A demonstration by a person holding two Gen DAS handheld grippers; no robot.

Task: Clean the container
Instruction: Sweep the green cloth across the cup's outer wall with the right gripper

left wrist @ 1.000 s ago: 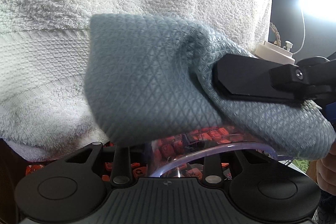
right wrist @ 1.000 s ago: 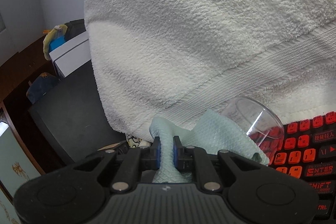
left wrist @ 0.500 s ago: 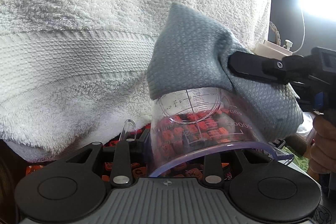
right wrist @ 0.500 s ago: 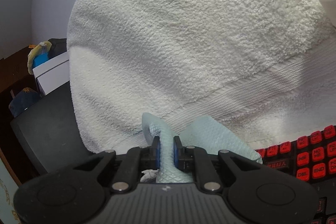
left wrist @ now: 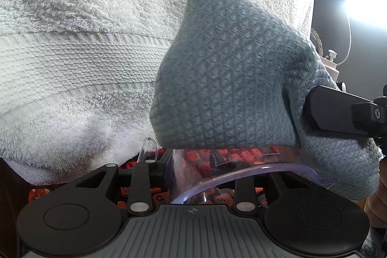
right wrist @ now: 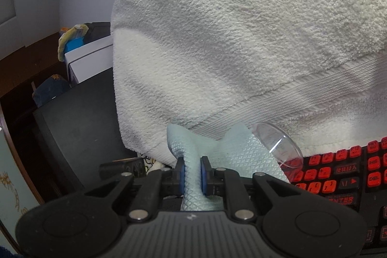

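Observation:
A clear glass beaker (left wrist: 232, 168) lies on its side between my left gripper's (left wrist: 193, 161) fingers, which are shut on its rim. A blue-grey waffle cloth (left wrist: 232, 88) covers most of the beaker's top. My right gripper (right wrist: 192, 172) is shut on this cloth (right wrist: 241, 151); one of its black fingers (left wrist: 338, 113) shows at the right of the left wrist view. In the right wrist view the beaker's base (right wrist: 278, 144) sticks out past the cloth on the right.
A large white terry towel (left wrist: 96, 40) hangs right behind the beaker and fills both views (right wrist: 241, 40). A black keyboard with red keys (right wrist: 338, 173) lies below. A black box (right wrist: 77, 125) stands to the left. A bright lamp (left wrist: 367, 4) is at the far right.
The cloth has slid back down over the beaker, covering the graduated wall that showed half a second ago. The right gripper shifted right, and the beaker's base is back in its view.

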